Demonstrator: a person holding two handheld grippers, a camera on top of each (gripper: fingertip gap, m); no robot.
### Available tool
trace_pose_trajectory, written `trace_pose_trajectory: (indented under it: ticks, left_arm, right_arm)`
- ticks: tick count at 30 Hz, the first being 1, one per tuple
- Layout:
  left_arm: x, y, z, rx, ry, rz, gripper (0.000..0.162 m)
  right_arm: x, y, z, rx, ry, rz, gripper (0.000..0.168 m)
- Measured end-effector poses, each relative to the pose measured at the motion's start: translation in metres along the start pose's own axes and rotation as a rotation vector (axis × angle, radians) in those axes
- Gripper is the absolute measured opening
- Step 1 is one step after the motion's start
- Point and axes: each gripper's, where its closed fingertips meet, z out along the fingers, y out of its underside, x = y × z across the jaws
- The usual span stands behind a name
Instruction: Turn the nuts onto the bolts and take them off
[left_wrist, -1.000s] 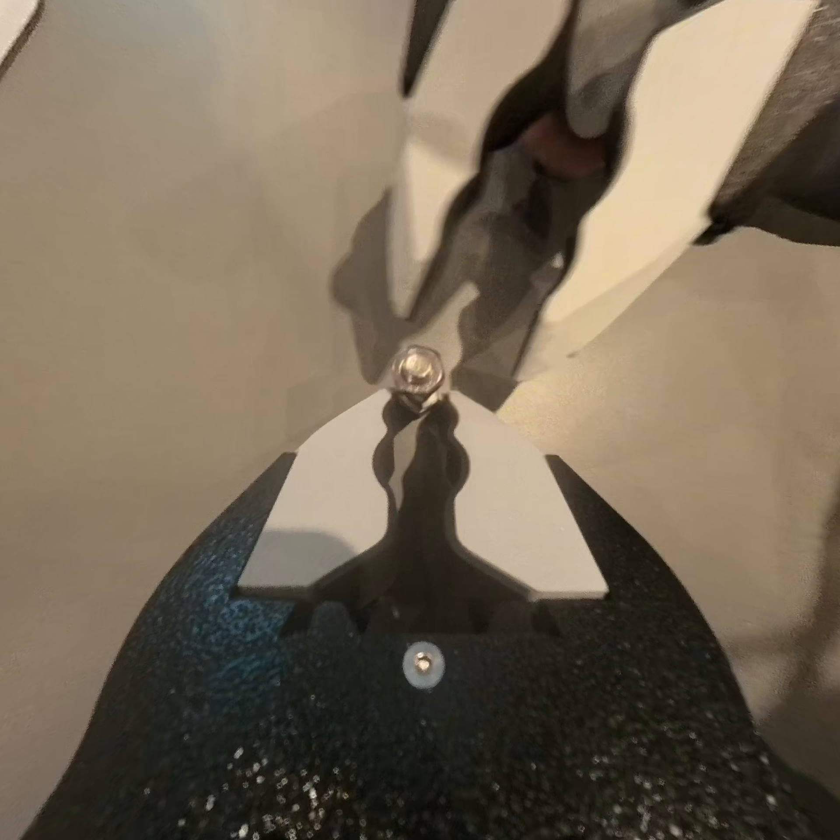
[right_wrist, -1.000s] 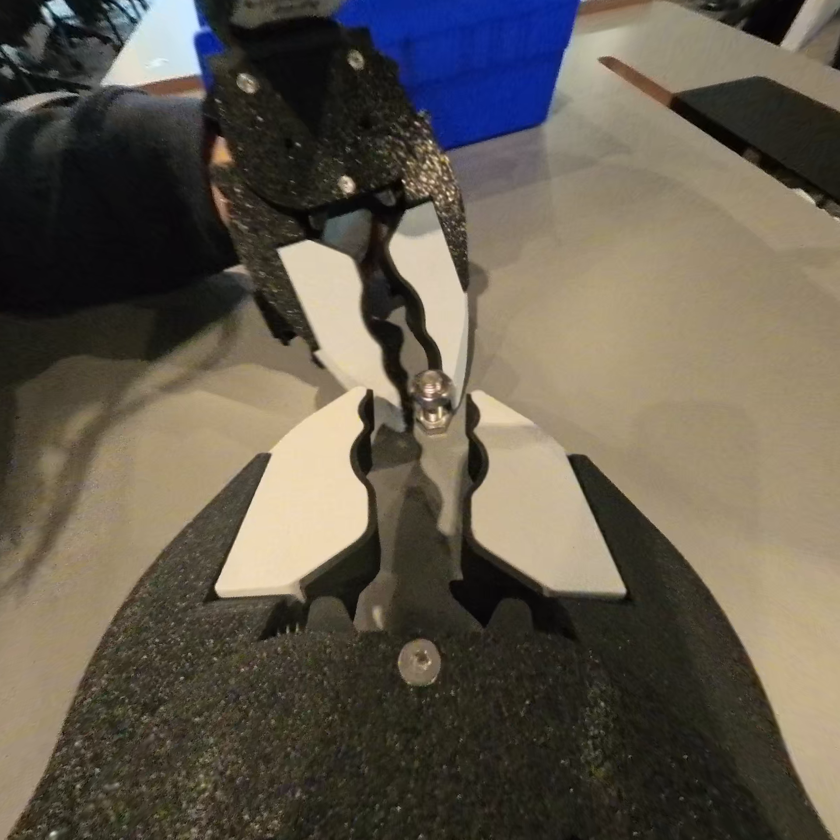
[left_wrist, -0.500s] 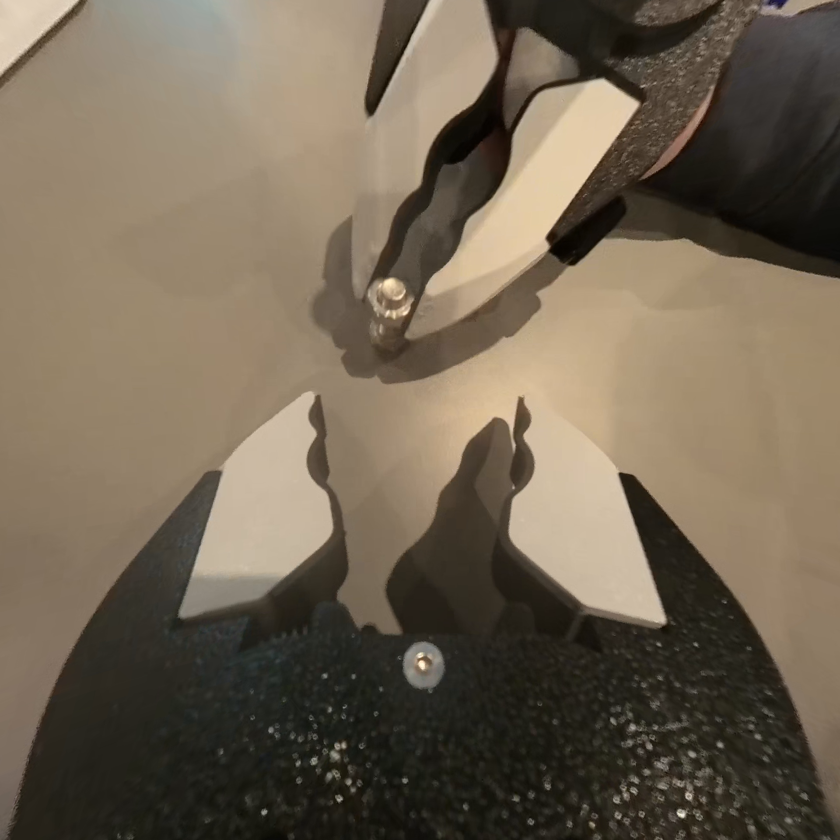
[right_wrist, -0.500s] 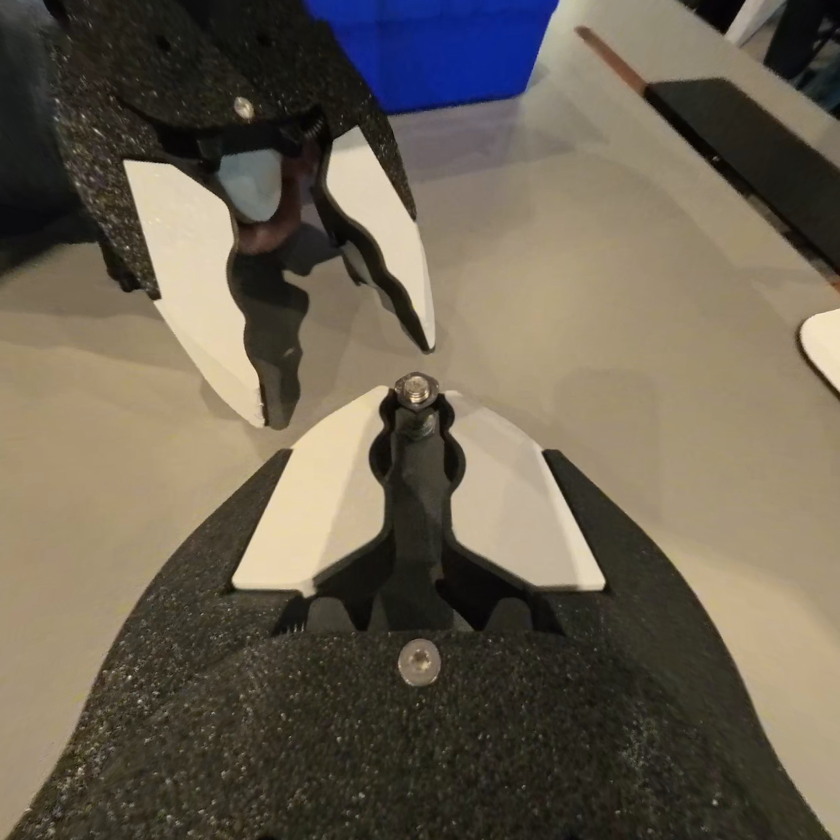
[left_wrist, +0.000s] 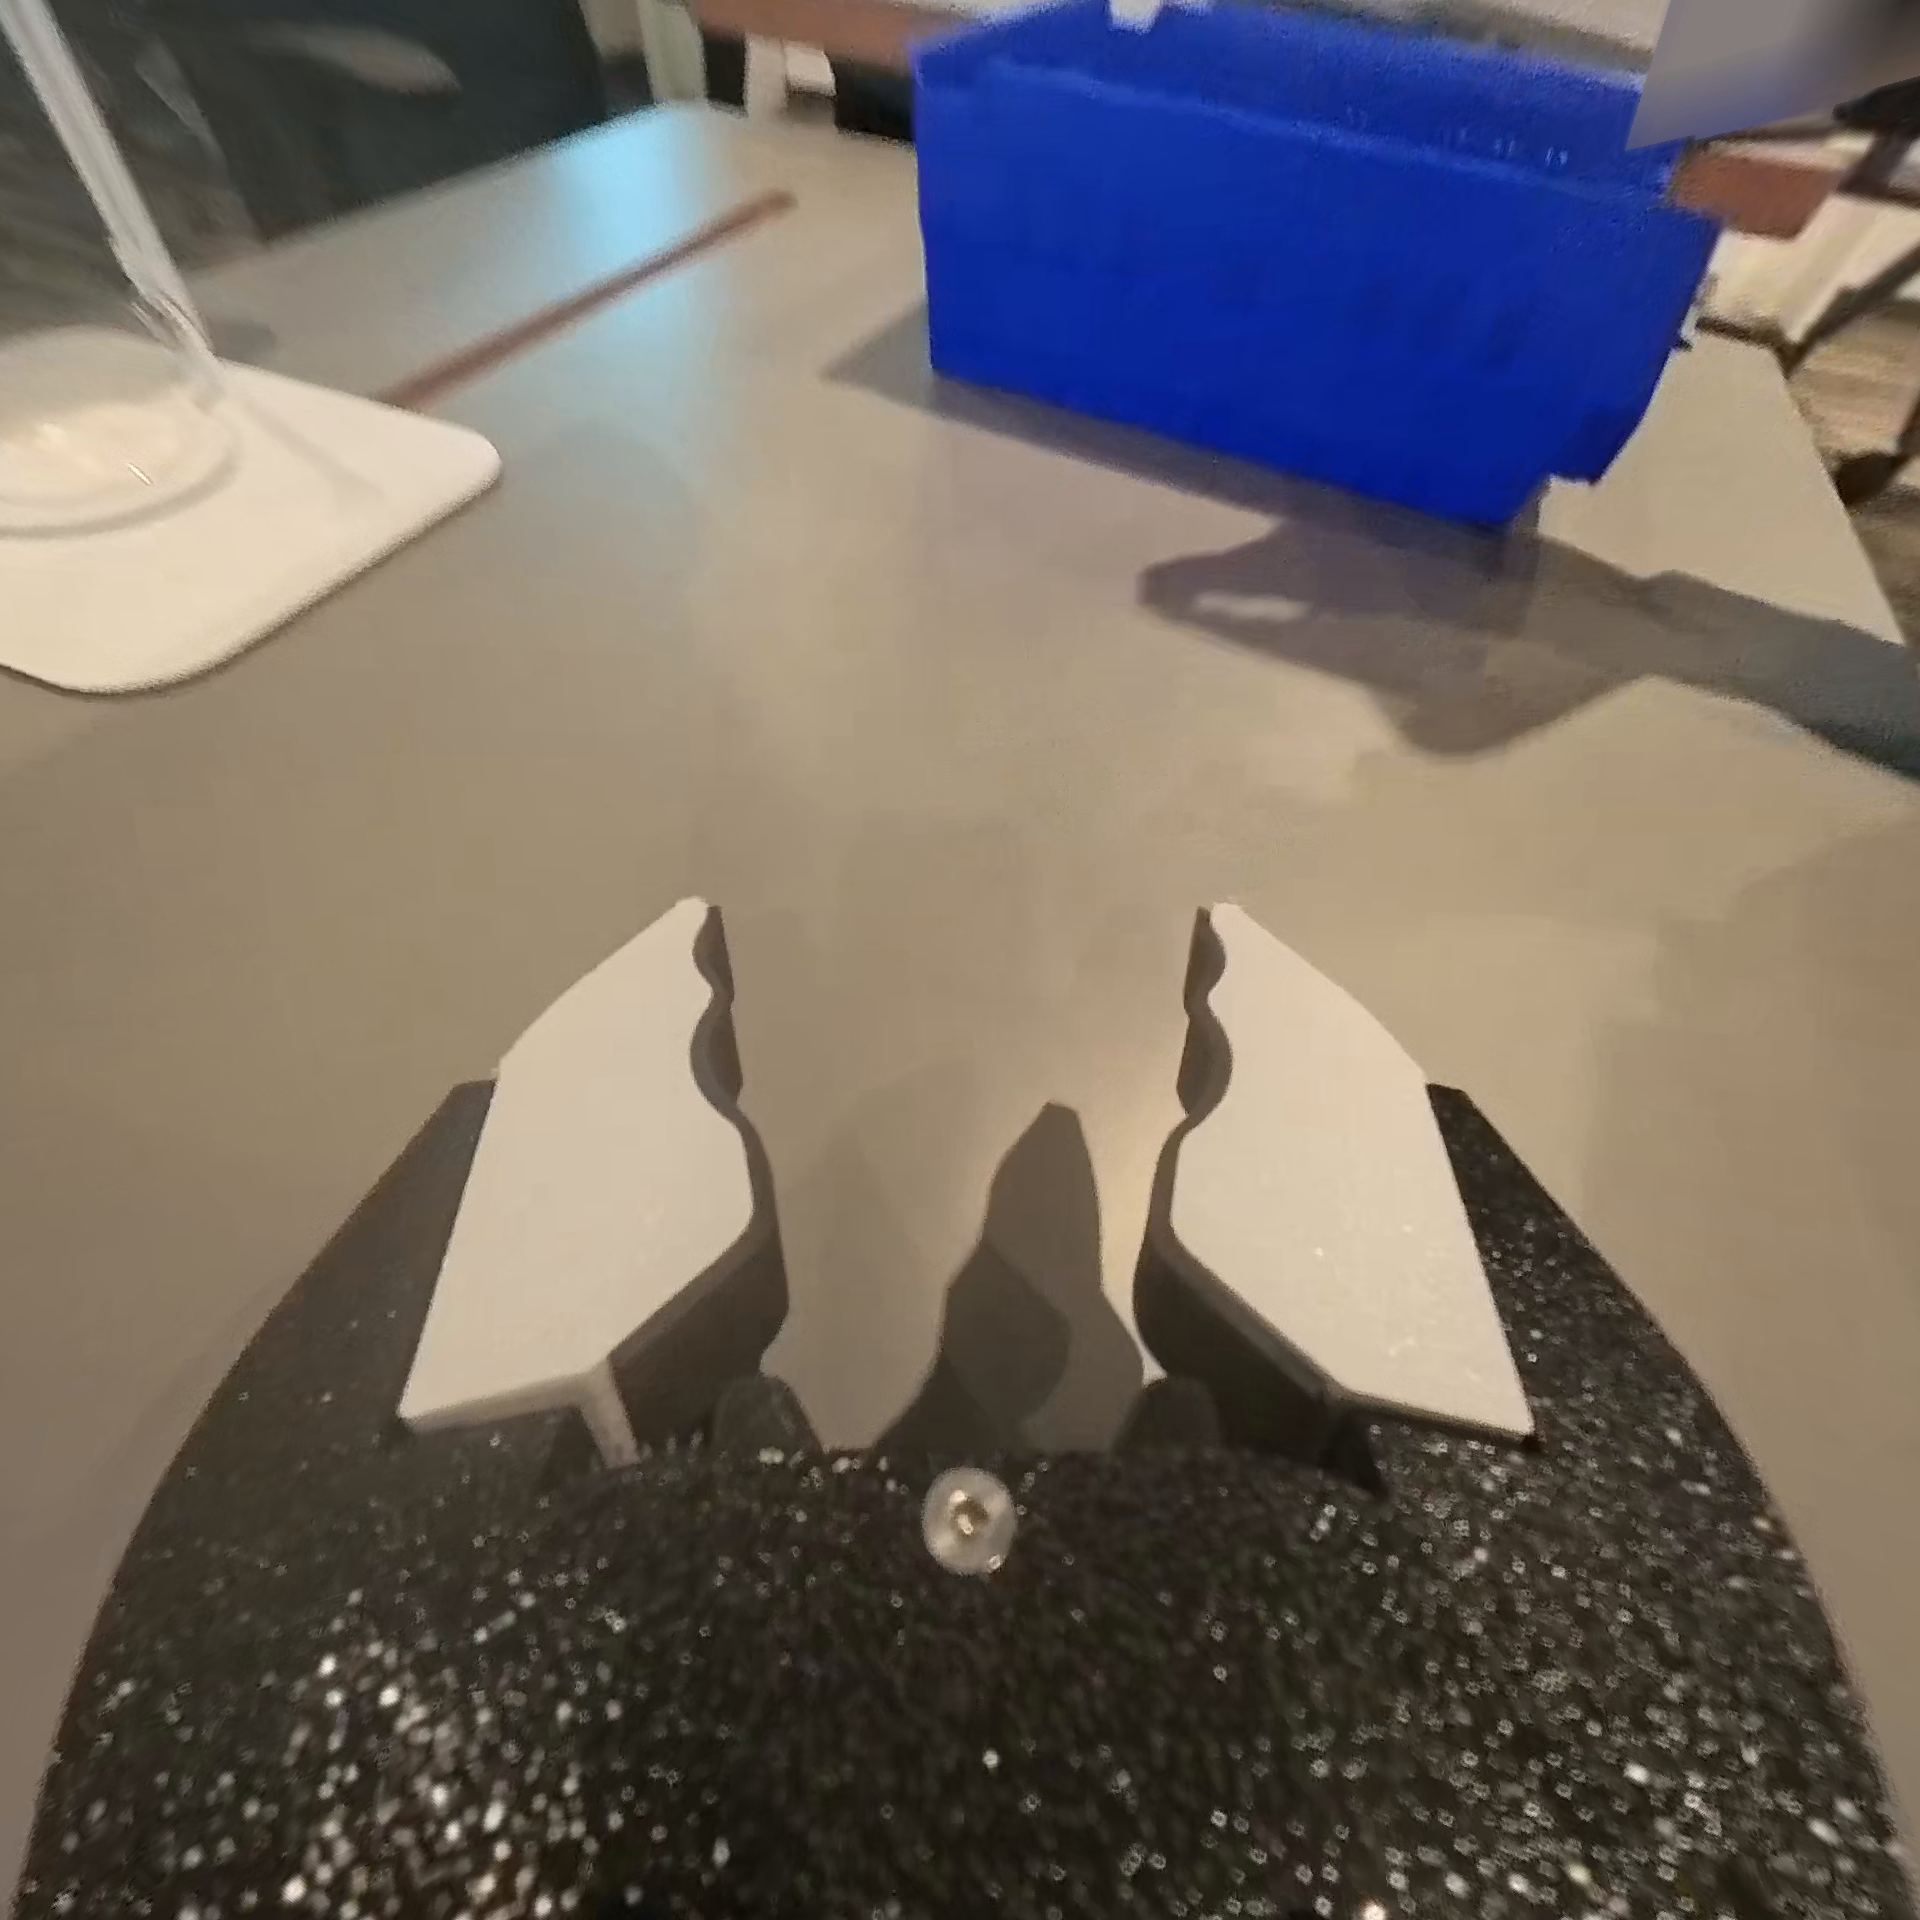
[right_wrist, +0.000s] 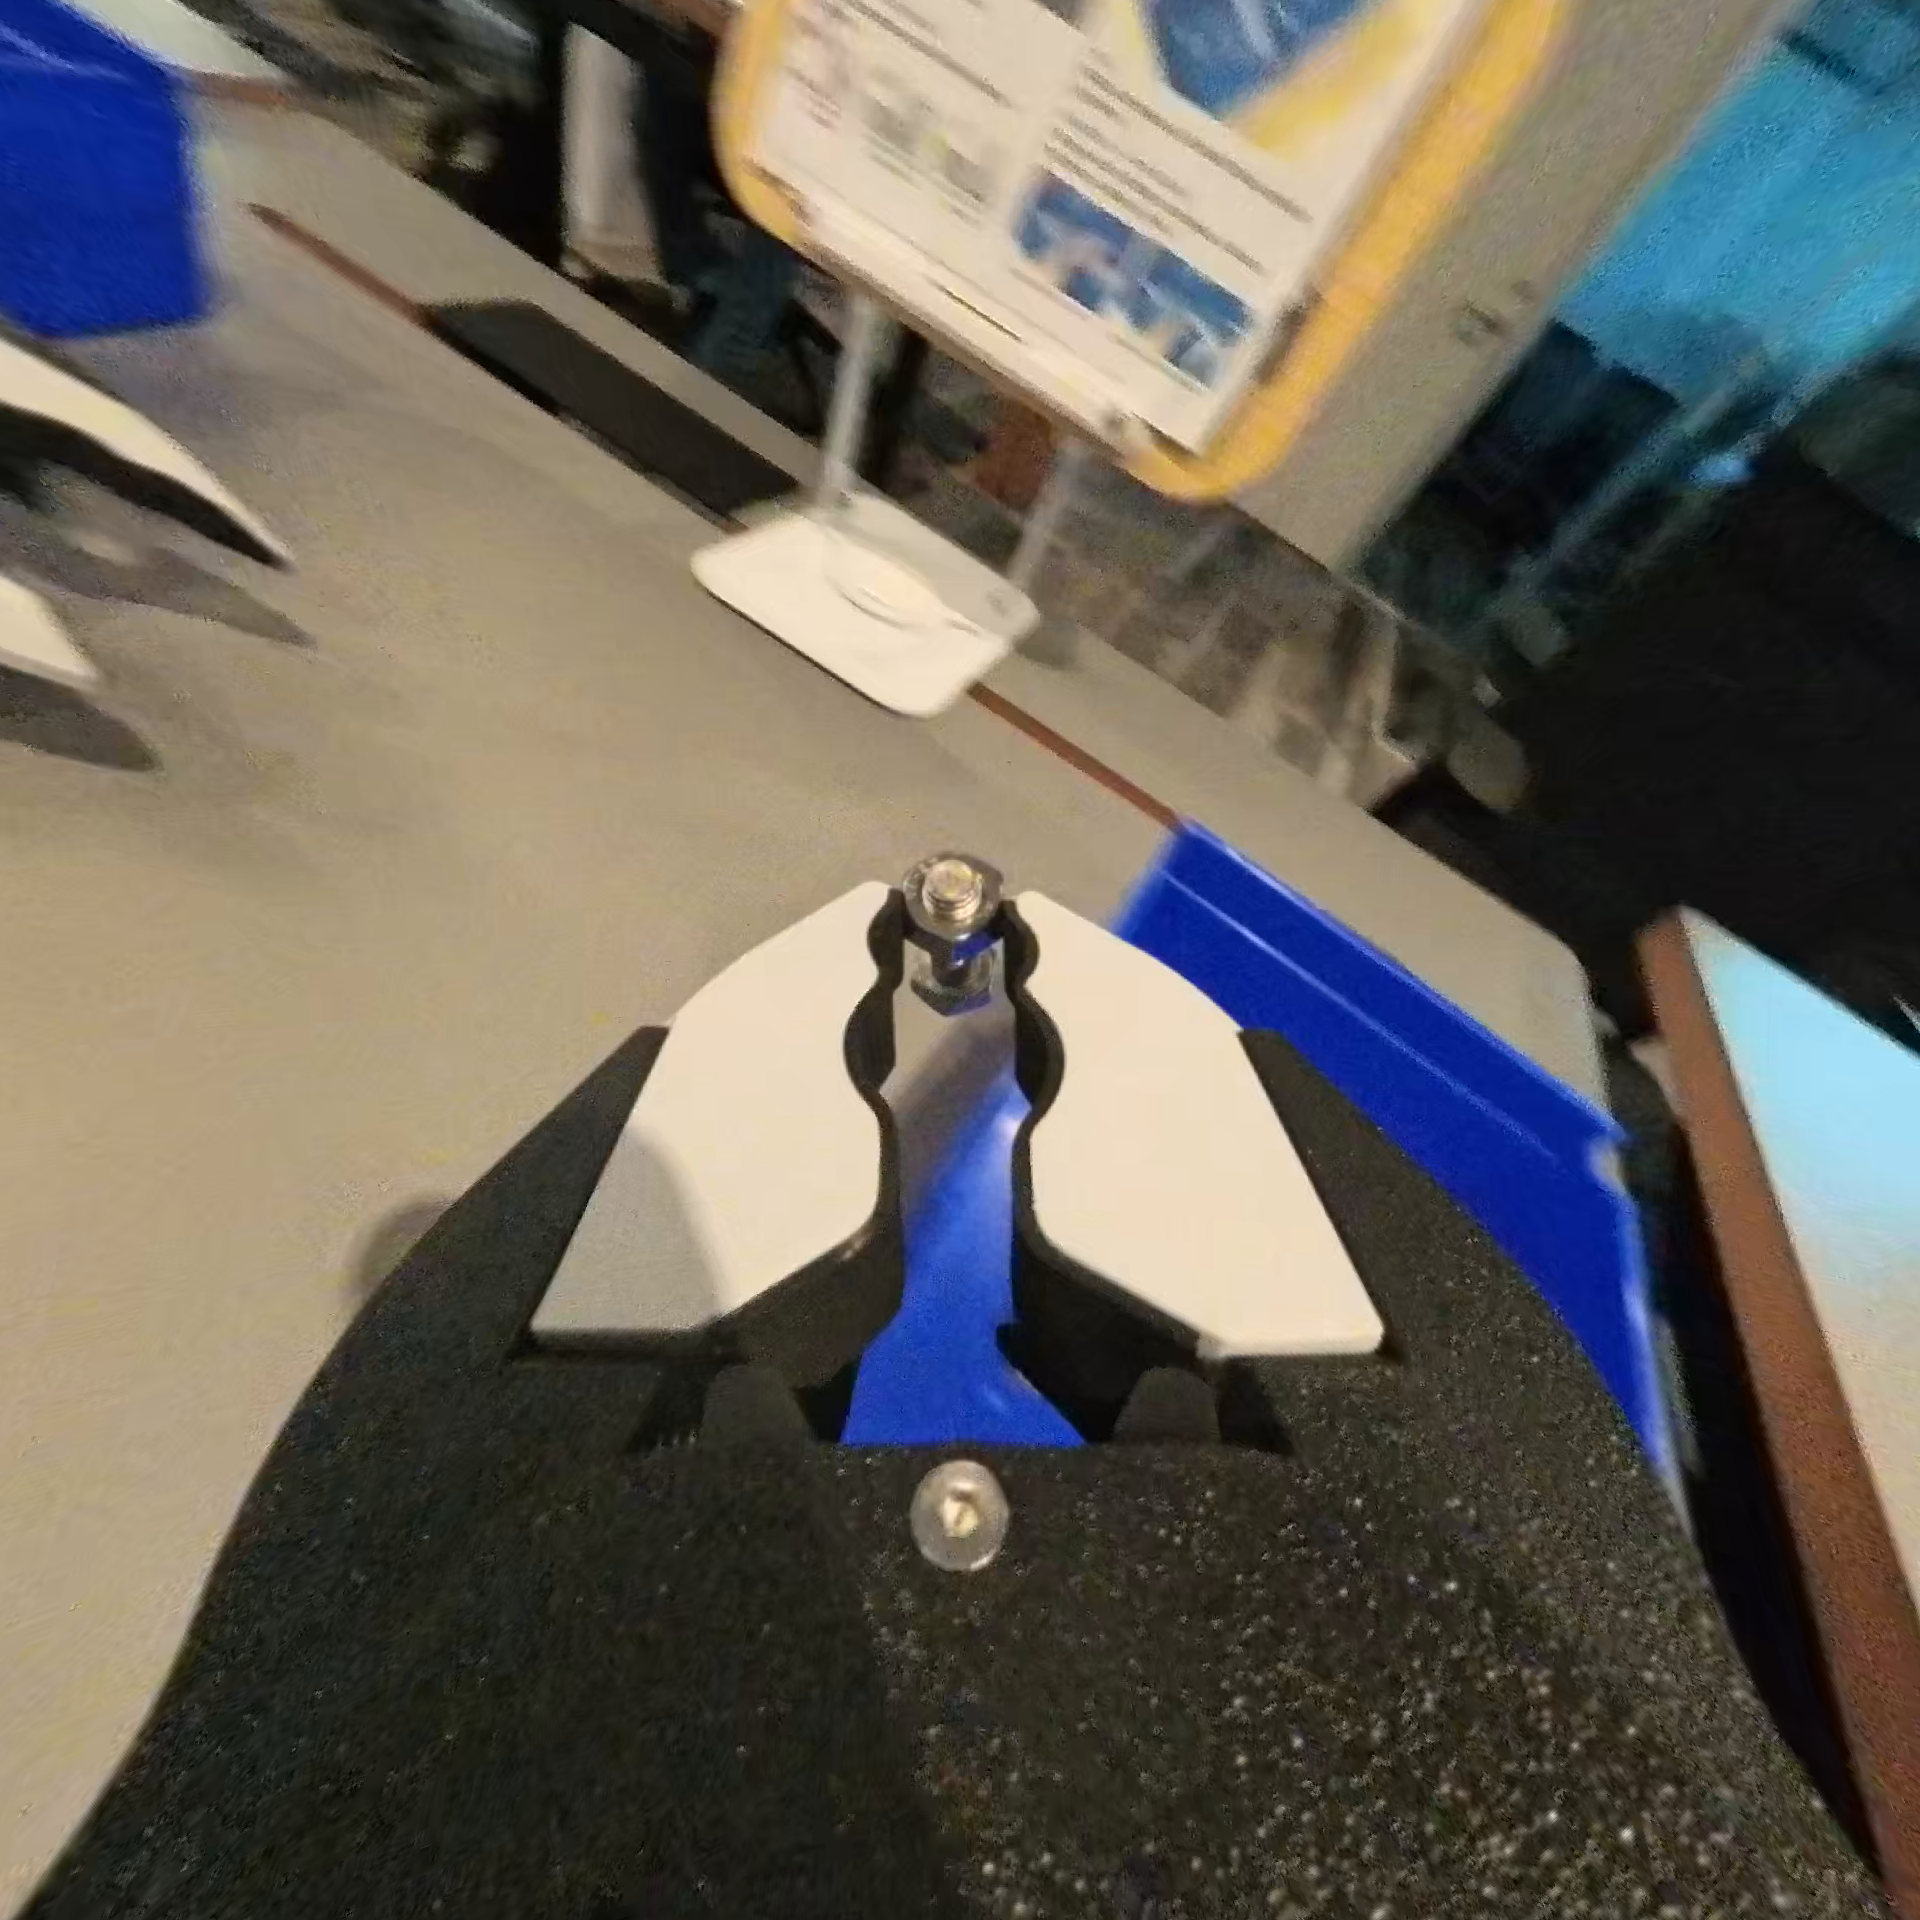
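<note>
My right gripper (right_wrist: 951, 914) is shut on a steel bolt with a nut (right_wrist: 948, 902) threaded on it, pinched at the fingertips and held in the air above the edge of a blue bin (right_wrist: 1382, 1049). The bolt's head (right_wrist: 948, 992) hangs below the nut. My left gripper (left_wrist: 961, 914) is open and empty above the grey table (left_wrist: 831, 727). Its white fingers (right_wrist: 135, 457) show blurred at the left edge of the right wrist view. No bolt or nut shows in the left wrist view.
A large blue bin (left_wrist: 1278, 281) stands at the back of the table. A white stand base (left_wrist: 208, 509) with a clear post sits at the left; in the right wrist view it (right_wrist: 862, 613) carries a yellow-framed sign (right_wrist: 1081, 208). A dark mat (right_wrist: 613, 405) lies farther back. The left gripper's tips are roughly 30 centimeters from the right gripper's.
My left gripper let go of the bolt, opened and swung away towards the big blue bin. My right gripper shut on the bolt with the nut and carried it right, over the smaller blue bin.
</note>
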Motion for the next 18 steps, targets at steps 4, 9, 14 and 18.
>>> trace_pose_trajectory:
  ticks: [4, 9, 14, 18]
  left_arm:
    - [-0.012, -0.012, 0.0, 0.094, -0.119, 0.038, 0.087]
    - [-0.03, -0.038, -0.021, 0.313, -0.373, 0.135, 0.086]
    - [-0.026, -0.043, -0.025, 0.346, -0.48, 0.272, 0.089]
    - [-0.025, -0.045, -0.025, 0.349, -0.515, 0.329, 0.089]
  right_arm:
    - [0.07, 0.059, -0.001, -0.086, 0.013, 0.116, 0.018]
    - [0.104, 0.111, 0.056, -0.185, -0.111, 0.089, 0.018]
    - [0.097, 0.148, 0.101, -0.302, -0.294, 0.088, 0.018]
    - [0.086, 0.165, 0.113, -0.358, -0.377, 0.075, 0.018]
